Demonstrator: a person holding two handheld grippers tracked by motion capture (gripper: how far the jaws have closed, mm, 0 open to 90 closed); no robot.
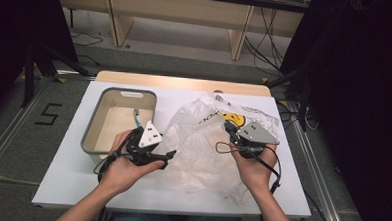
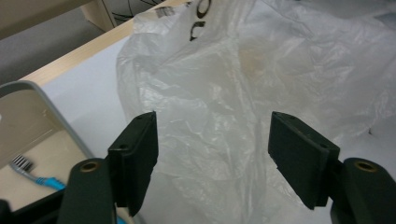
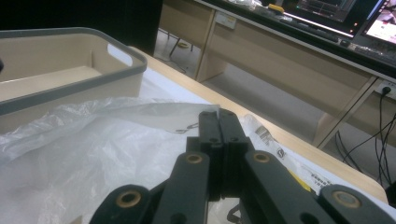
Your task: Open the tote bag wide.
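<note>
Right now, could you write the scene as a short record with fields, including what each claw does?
surface: white table
bin: beige with grey rim, at the table's left
in bin: toothbrush
bag: clear plastic bag, crumpled, mid-table, right of the bin
left claw: open, nothing between its jaws, facing the bag
right claw: shut, pinching the bag's edge

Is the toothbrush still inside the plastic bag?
No, the toothbrush lies in the grey-rimmed bin, beside the plastic bag and apart from it.
</note>
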